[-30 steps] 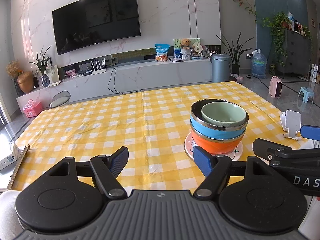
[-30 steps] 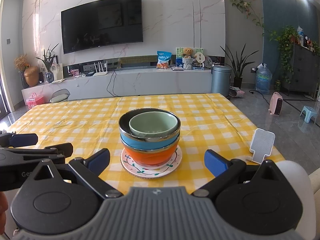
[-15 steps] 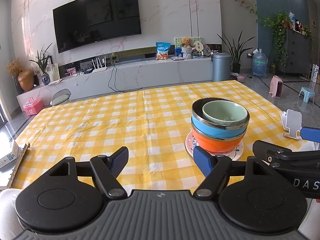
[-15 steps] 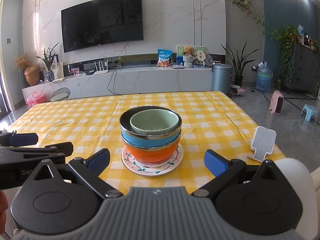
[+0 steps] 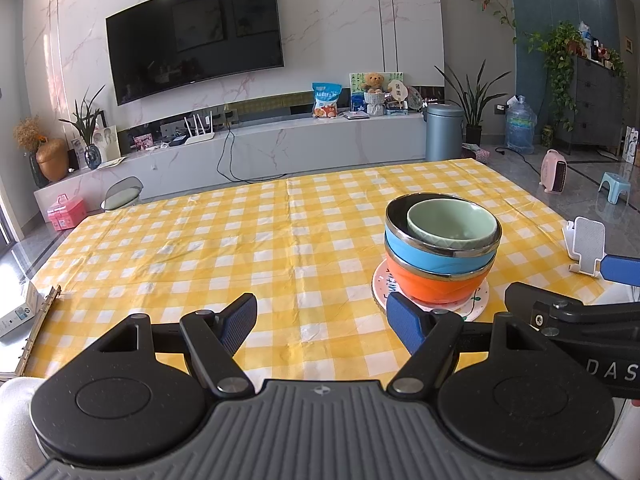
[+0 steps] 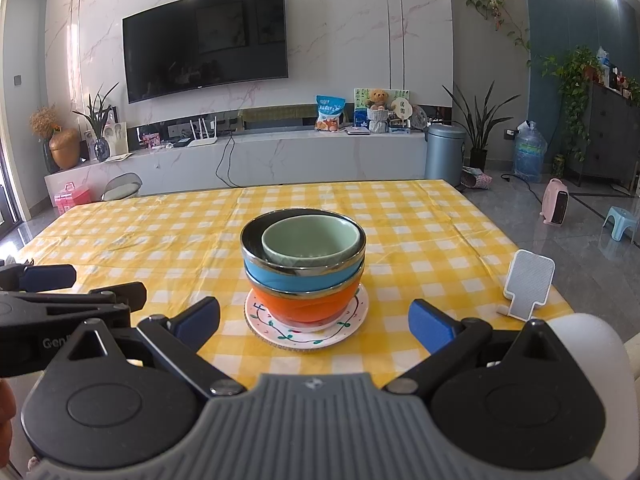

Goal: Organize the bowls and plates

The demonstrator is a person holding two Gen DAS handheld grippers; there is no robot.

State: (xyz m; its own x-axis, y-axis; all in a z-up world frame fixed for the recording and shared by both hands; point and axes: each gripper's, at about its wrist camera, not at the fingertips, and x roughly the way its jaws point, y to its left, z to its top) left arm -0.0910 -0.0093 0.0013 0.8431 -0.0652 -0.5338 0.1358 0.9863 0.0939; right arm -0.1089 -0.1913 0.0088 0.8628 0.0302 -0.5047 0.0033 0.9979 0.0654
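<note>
Your left gripper sits low at the near edge of the table, level and pointing across it, with its blue-padded fingers spread wide and nothing between them. Your right gripper is held the same way just to its right (each one shows in the other's view as a black bar at the side), its fingers also wide apart and empty.

Straight ahead of the right gripper, near the table's front edge, is the stack: a patterned plate flat on the yellow checked tablecloth, an orange bowl on it, a blue bowl nested in that, and a pale green bowl sitting upright inside the blue one. From the left gripper the stack lies to the right, just beyond its right finger.

A white phone stand stands near the table's right edge. Farther off, a dark television hangs on the marble wall.
</note>
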